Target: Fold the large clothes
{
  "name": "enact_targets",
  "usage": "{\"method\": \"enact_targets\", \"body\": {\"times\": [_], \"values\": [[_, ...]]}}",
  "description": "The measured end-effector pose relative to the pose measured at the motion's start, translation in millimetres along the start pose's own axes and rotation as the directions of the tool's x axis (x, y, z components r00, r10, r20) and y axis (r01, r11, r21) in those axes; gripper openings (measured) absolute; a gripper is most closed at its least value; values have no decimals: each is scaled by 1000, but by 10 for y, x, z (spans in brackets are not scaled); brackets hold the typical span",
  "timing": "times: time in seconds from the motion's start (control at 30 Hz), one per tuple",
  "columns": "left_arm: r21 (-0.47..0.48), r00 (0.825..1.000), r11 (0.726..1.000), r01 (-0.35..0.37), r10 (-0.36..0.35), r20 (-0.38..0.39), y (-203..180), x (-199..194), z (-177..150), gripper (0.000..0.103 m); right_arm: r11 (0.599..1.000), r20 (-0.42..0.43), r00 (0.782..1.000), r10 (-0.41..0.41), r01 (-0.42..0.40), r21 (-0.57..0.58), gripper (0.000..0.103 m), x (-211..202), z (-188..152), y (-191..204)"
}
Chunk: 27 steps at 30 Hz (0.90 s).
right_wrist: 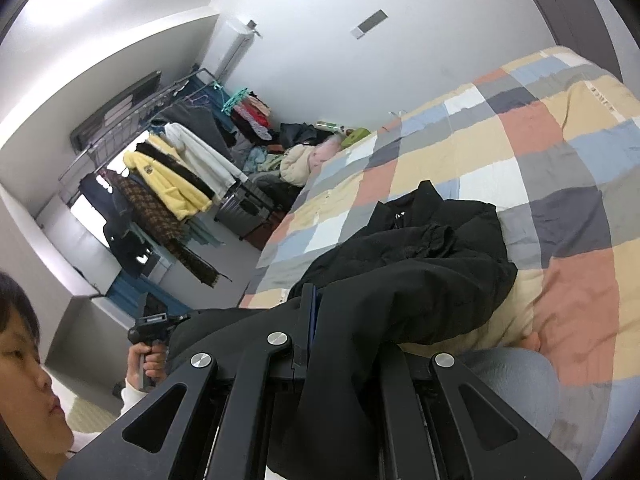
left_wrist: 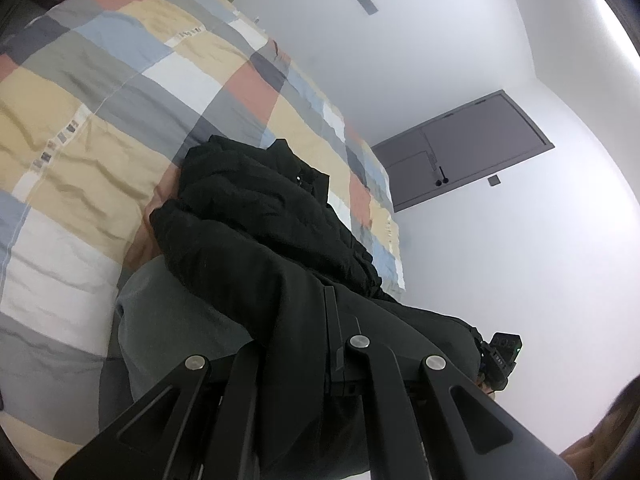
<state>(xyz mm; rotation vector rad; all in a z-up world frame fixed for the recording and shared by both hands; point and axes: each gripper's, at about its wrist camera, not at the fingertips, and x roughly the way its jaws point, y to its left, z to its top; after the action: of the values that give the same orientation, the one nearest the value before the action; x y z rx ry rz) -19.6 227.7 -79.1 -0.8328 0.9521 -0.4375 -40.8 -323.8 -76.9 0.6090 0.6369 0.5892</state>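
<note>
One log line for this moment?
left hand-held gripper: shut on black padded jacket | right hand-held gripper: shut on jacket | jacket partly on checked quilt

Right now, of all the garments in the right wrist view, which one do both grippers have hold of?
The black jacket spread over the checked bed cover. The right gripper and left gripper are shut on its edge; the yellow coat and others hang untouched.

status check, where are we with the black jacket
Left gripper shut on black jacket. Right gripper shut on it too. Jacket's near edge lifted, the rest bunched on the checked bedspread. Nothing in the way.
</note>
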Motion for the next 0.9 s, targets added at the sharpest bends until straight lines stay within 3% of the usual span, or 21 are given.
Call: {"method": "enact_targets", "body": {"times": [0.3, 0.6, 0.77, 0.9], "values": [[-38, 1000, 999, -23, 24, 18, -139, 310, 676, 4, 991, 13, 1000, -25, 23, 131, 5, 389, 686, -384], [-65, 990, 989, -129, 132, 45, -291, 830, 1470, 5, 959, 12, 995, -94, 87, 268, 5, 1054, 1428, -867], [-96, 970, 967, -236, 241, 43, -226, 1326, 1973, 5, 920, -4, 987, -163, 154, 361, 5, 1531, 1714, -1252], [-121, 944, 938, -324, 329, 24, -103, 1793, 2263, 6, 863, -47, 973, -227, 223, 454, 5, 1905, 1806, -1637]]}}
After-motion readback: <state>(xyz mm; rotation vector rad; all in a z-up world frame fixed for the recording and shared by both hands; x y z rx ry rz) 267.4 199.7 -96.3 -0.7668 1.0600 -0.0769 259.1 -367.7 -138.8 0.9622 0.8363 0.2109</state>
